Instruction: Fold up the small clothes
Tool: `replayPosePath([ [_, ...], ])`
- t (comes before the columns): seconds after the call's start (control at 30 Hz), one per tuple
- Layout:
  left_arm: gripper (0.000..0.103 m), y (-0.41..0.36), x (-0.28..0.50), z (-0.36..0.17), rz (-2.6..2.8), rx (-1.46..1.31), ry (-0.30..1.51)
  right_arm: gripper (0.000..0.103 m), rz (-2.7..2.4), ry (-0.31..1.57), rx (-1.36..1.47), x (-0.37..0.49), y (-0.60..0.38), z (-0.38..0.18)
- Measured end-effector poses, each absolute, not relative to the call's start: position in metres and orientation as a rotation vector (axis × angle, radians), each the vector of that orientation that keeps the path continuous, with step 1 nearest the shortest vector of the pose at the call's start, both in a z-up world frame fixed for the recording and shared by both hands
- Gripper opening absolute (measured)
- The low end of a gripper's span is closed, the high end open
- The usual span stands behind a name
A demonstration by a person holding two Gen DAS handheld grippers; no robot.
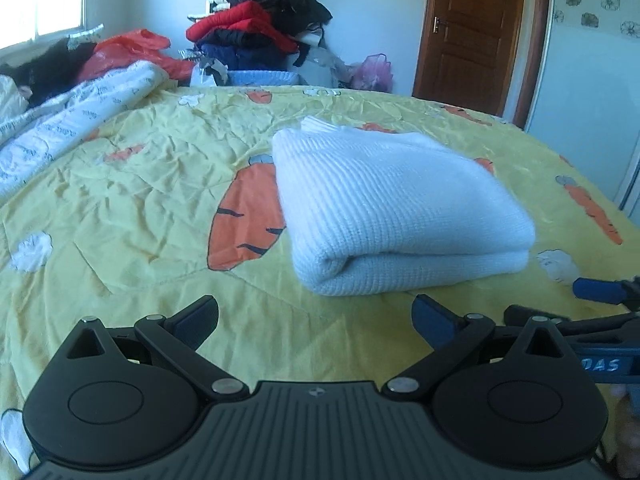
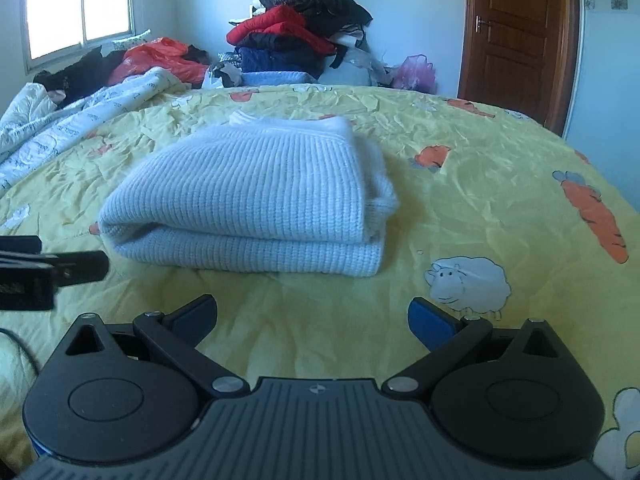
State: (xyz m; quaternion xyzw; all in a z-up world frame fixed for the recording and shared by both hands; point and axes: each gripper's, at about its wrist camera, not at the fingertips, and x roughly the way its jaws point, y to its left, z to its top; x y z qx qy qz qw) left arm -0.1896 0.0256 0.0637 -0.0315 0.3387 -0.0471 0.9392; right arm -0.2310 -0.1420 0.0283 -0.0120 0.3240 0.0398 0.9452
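Sitting on the yellow bedspread [image 1: 140, 208] with carrot pictures is a folded white sweater [image 1: 392, 204], not held by anything. Behind it are a pile of clothes [image 1: 260, 28] and a brown door [image 1: 476, 28]. The left gripper [image 1: 316, 320] and right gripper [image 2: 312, 320] hang low, near the sweater's front, both spread wide with nothing between.

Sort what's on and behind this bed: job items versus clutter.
Job: folded white knit sweater, left gripper, right gripper, both open and apart from it.
Clutter: clothes pile, orange plastic bag, white quilt, pink bag.
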Motion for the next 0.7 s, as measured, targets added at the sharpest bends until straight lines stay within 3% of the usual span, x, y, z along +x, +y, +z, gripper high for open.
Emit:
replayPosePath([
  [0.7, 0.103, 0.013, -0.213, 0.08, -0.135, -0.05, 0.586, 0.103, 0.122, 0.705, 0.04, -0.227, -0.146, 0.03],
])
